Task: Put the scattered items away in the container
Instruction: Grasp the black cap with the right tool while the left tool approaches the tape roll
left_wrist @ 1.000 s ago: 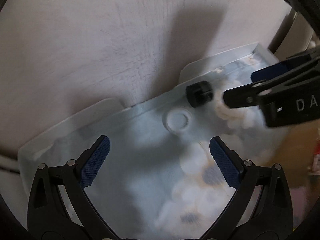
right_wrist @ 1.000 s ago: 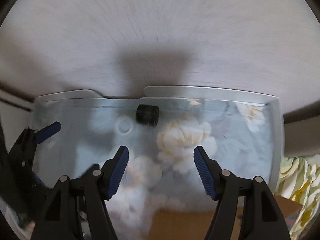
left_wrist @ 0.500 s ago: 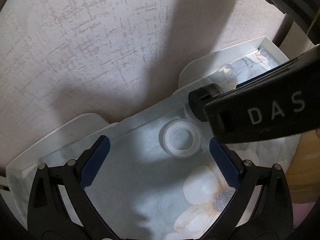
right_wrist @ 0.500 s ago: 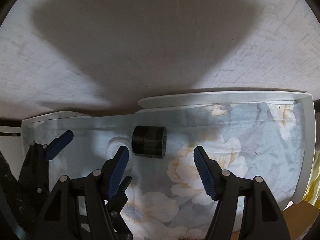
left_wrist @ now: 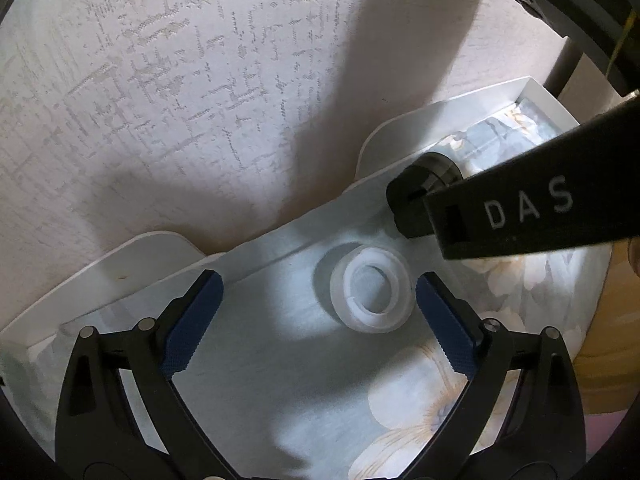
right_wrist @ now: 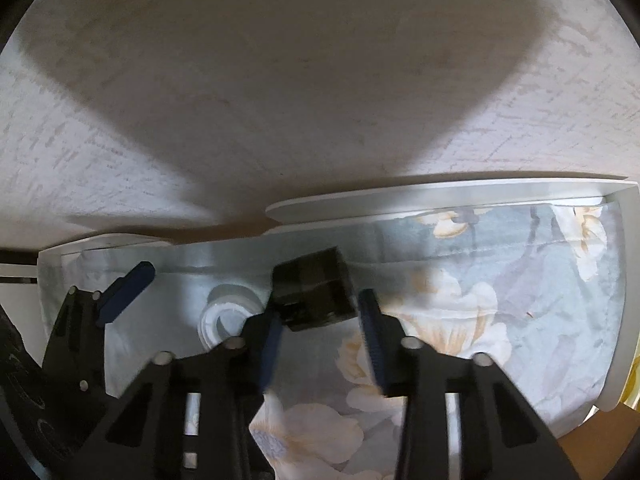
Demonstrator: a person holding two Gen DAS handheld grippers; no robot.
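Observation:
A white tape roll (left_wrist: pixel 371 288) lies on floral cloth inside a white tray (left_wrist: pixel 132 256). My left gripper (left_wrist: pixel 316 320) is open, its right finger close beside the roll. A black tape roll (right_wrist: pixel 314 294) lies near the tray's back wall. My right gripper (right_wrist: pixel 320 324) has its jaws narrowed around the black roll, left finger touching it, a gap on the right; the frame is blurred. The right gripper's arm crosses the left wrist view (left_wrist: pixel 532 212) and partly hides the black roll (left_wrist: pixel 434 168). The white roll also shows in the right wrist view (right_wrist: pixel 228 312).
The tray sits against a textured pale wall (left_wrist: pixel 200 80). Its right wall (right_wrist: pixel 616 300) stands near a brown surface (right_wrist: pixel 600 452). The left gripper's fingers (right_wrist: pixel 128 284) show at the left of the right wrist view.
Both grippers have moved forward into the tray. The right gripper's jaws have closed in around the black roll. The left gripper has come up to the white roll, still open.

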